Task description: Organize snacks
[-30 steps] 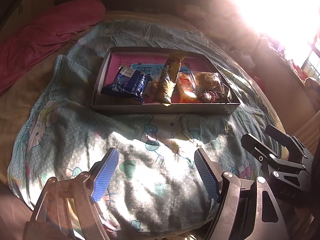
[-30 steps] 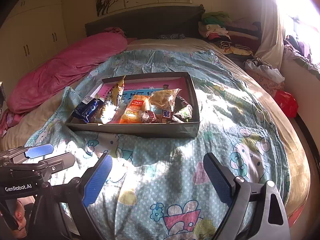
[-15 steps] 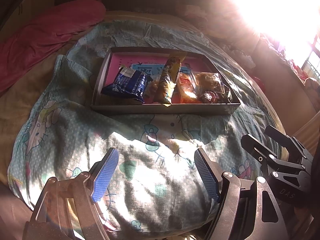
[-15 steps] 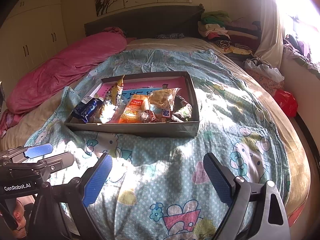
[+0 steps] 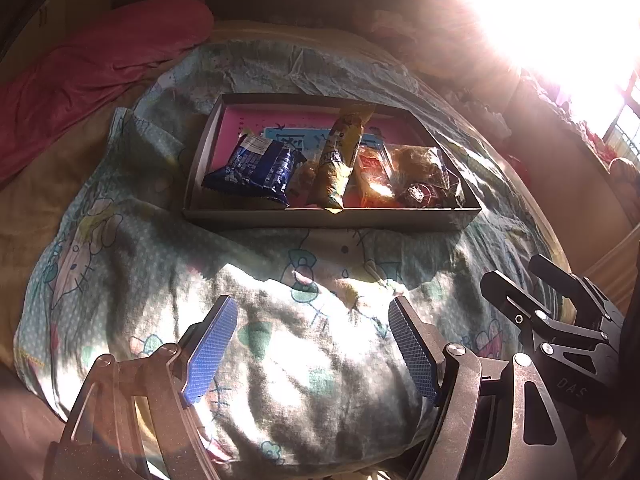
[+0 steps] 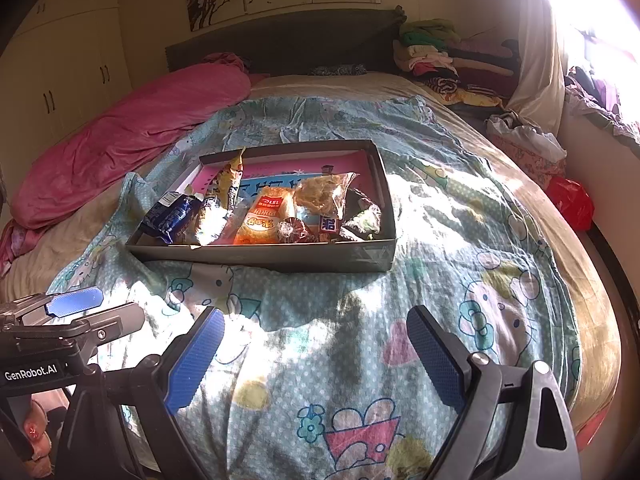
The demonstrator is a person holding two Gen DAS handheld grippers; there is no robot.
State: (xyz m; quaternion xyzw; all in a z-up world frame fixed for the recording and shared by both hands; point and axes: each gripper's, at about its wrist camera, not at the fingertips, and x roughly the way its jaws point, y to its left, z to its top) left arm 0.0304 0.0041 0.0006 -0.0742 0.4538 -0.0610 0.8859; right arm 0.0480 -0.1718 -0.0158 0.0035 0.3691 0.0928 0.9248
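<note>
Two grippers, left [image 5: 312, 344] and right [image 6: 316, 356], hover with jaws spread and empty over the quilt [image 6: 460, 240]. Snacks lie in the box [image 6: 280, 258], well ahead of both, its long axis crosswise. The blue pack [image 5: 254, 170] sits nearer the left (a judgement). Nothing stands between.

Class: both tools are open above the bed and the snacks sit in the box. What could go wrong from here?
1. The box rests on a soft, wrinkled blanket, so pressing in may tip it.
2. The snacks overlap; lifting the yellow packet could drag the blue packet.
3. Window glare washes out the left wrist view.
</note>
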